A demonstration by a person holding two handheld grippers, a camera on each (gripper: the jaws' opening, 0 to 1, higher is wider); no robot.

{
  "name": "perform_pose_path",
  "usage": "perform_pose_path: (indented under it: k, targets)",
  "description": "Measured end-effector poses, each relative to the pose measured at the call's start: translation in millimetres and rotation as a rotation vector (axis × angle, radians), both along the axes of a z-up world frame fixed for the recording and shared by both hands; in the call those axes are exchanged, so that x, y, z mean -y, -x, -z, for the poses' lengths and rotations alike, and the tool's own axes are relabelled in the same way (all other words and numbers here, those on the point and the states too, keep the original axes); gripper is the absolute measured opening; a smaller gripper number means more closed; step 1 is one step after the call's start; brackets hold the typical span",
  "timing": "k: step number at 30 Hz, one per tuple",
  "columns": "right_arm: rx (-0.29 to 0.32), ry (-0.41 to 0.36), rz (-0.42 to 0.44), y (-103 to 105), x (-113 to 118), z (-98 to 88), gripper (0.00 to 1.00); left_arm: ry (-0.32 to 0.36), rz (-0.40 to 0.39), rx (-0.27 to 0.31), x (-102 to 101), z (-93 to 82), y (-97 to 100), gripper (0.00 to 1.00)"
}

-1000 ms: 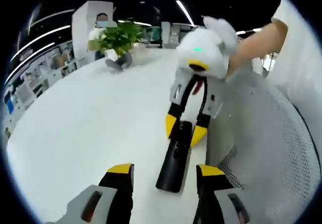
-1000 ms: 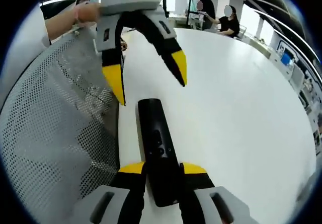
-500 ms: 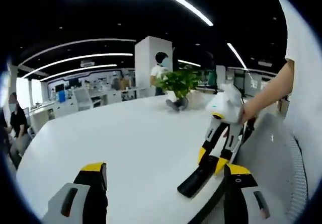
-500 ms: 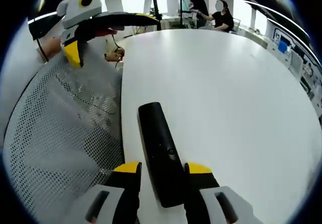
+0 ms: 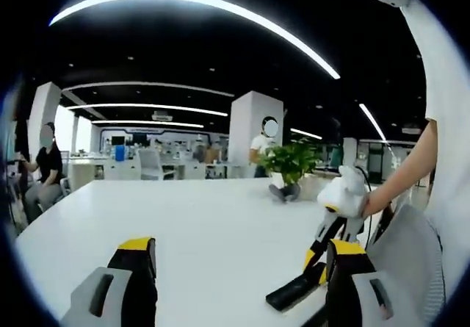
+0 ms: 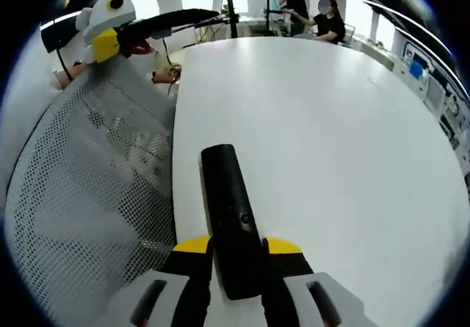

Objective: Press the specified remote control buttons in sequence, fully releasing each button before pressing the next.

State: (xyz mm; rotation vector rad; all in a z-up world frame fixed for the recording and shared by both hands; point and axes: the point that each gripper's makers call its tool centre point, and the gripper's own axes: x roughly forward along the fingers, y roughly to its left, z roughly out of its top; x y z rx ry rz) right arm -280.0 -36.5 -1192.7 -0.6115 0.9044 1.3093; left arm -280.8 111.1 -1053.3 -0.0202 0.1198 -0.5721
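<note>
In the right gripper view the remote (image 6: 229,242) lies on the desk (image 6: 330,143) near its 9 o'clock edge, its near end between the right tool's (image 6: 237,257) jaws. A mesh chair back (image 6: 81,195) stands beside that edge; the left tool (image 6: 110,37) hangs at 11 o'clock. In the left gripper view a potted plant (image 5: 292,167) sits on the desk's far side, behind the remote, at 2 o'clock.

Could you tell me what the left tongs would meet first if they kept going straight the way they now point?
Probably nothing nearby: the open left tongs point across bare white table; the remote lies off to the side. Depth is unclear.
</note>
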Motion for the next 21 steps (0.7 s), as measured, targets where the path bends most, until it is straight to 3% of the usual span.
perform_pose_path:
  k: [15,21]
  targets:
    - [0.024,0.064,-0.007,-59,-6,1.6,0.21,-0.007,0.031,-0.015,5,3.1,2.0,0.93]
    - [0.022,0.089,-0.015,-74,-5,1.7,0.21,-0.006,0.039,-0.017,5,3.1,3.2,0.93]
